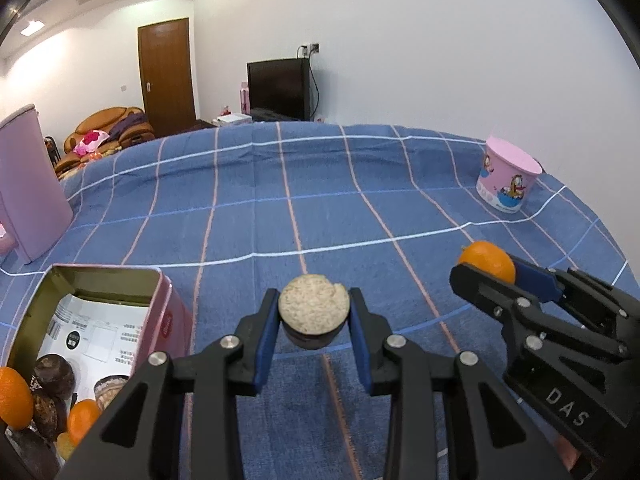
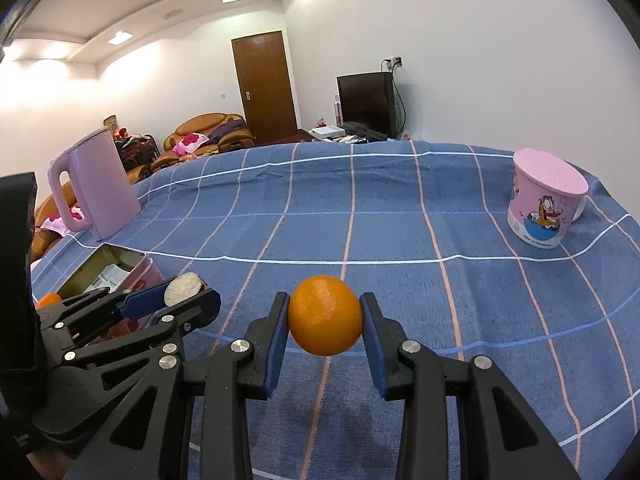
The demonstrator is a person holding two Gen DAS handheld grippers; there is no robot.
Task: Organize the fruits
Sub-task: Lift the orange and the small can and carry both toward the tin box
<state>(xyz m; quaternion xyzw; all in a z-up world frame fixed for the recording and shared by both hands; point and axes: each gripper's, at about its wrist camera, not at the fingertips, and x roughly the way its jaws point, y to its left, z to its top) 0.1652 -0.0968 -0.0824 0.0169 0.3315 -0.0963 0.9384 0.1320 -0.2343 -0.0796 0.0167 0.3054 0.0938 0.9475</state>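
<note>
My left gripper (image 1: 313, 312) is shut on a cut dark-skinned fruit half (image 1: 313, 304) with a pale grainy face, held above the blue checked cloth. My right gripper (image 2: 325, 322) is shut on an orange (image 2: 325, 321). In the left wrist view the right gripper (image 1: 486, 270) and its orange (image 1: 488, 260) show at the right. In the right wrist view the left gripper (image 2: 176, 300) and the fruit half (image 2: 183, 282) show at the left. An open pink tin (image 1: 162, 300) at lower left holds oranges (image 1: 14, 398) and dark fruits (image 1: 54, 376).
A pink kettle (image 2: 96, 192) stands at the far left of the table. A pink cartoon cup (image 2: 544, 204) stands at the far right, near the table edge. The pink tin (image 2: 140, 266) lies in front of the kettle. A blue checked cloth (image 2: 360, 220) covers the table.
</note>
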